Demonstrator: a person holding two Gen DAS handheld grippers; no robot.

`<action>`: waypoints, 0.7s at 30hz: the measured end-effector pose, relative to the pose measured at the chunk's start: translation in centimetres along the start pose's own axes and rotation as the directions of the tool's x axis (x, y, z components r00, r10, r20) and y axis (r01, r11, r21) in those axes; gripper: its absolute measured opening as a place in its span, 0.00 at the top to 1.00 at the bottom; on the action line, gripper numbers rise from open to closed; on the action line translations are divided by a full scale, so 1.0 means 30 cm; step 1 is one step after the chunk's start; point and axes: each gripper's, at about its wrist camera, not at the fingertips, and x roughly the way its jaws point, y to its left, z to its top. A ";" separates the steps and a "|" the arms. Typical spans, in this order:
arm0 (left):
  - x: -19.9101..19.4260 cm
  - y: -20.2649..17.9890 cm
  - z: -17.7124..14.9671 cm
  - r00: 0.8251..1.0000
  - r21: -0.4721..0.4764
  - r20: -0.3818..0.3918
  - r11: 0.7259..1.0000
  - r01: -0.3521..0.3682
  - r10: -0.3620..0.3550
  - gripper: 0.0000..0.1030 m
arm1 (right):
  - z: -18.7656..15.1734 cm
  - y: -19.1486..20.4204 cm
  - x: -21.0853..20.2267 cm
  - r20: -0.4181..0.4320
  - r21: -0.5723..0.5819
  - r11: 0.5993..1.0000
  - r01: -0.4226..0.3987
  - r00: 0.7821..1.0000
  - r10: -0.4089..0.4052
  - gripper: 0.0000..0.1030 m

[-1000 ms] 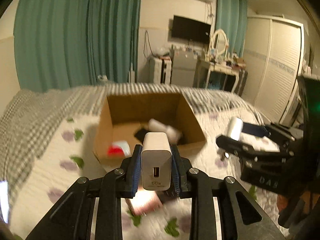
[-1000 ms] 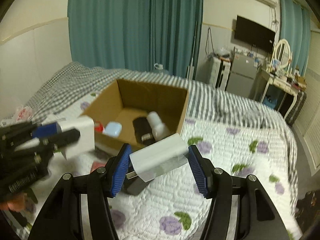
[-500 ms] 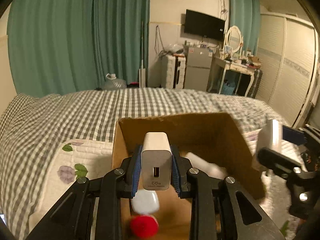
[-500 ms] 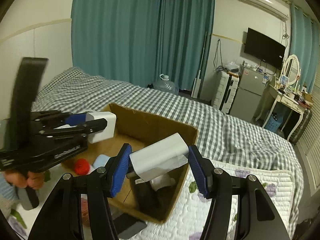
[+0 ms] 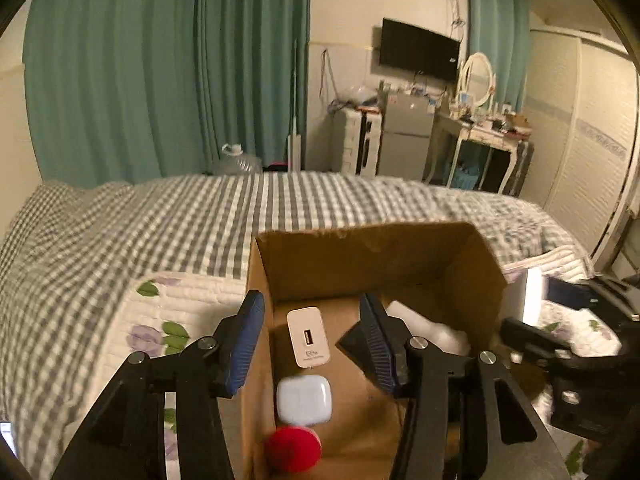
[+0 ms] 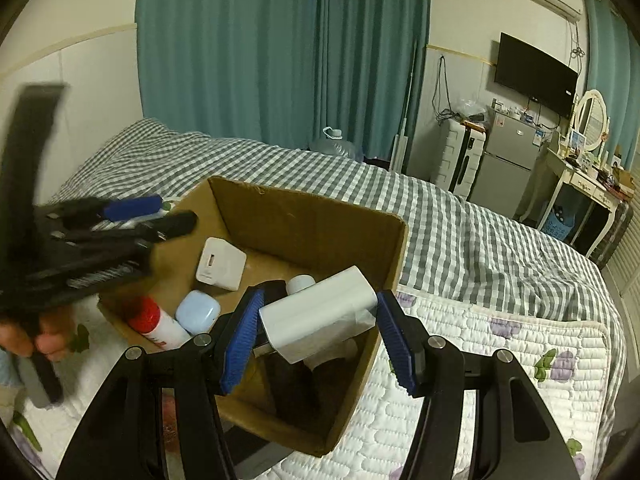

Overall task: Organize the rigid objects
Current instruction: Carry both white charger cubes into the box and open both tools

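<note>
An open cardboard box [image 5: 372, 252] stands on the bed. My left gripper [image 5: 310, 336] is open over its left side. A white 66W charger [image 5: 308, 337] lies loose inside, above a pale blue earbud case [image 5: 304, 398] and a red-capped white bottle [image 5: 293, 449]. In the right wrist view the box [image 6: 312, 216] holds the charger [image 6: 220, 264], the earbud case [image 6: 198, 312], the bottle [image 6: 158, 322] and dark items. My right gripper [image 6: 318, 326] is shut on a white rectangular adapter [image 6: 320, 314] above the box's near right part. The left gripper [image 6: 132, 216] is blurred at left.
The bed has a white floral quilt [image 6: 500, 364] and a grey checked blanket [image 5: 160, 216]. A flat dark object [image 6: 256, 456] lies by the box's near corner. Teal curtains, a small fridge and a dressing table stand beyond the bed.
My left gripper opened and the 66W charger dropped into the box. My right gripper moved over the box with the white adapter still held.
</note>
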 end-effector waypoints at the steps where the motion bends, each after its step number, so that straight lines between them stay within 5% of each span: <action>1: -0.028 0.003 -0.001 1.000 0.003 0.001 1.000 -0.007 0.007 0.48 | 0.006 0.007 -0.002 -0.001 -0.005 1.000 -0.003 1.000 0.003 0.44; 16: -0.137 0.113 -0.158 0.995 -0.061 -0.080 0.996 -0.070 0.065 0.45 | 0.008 0.135 0.134 -0.049 -0.031 0.997 -0.068 0.997 0.067 0.45; 21: -0.144 0.121 -0.178 0.995 -0.065 -0.082 0.995 -0.069 0.063 0.45 | 0.015 0.099 0.055 0.008 0.031 0.997 -0.076 0.997 0.076 0.29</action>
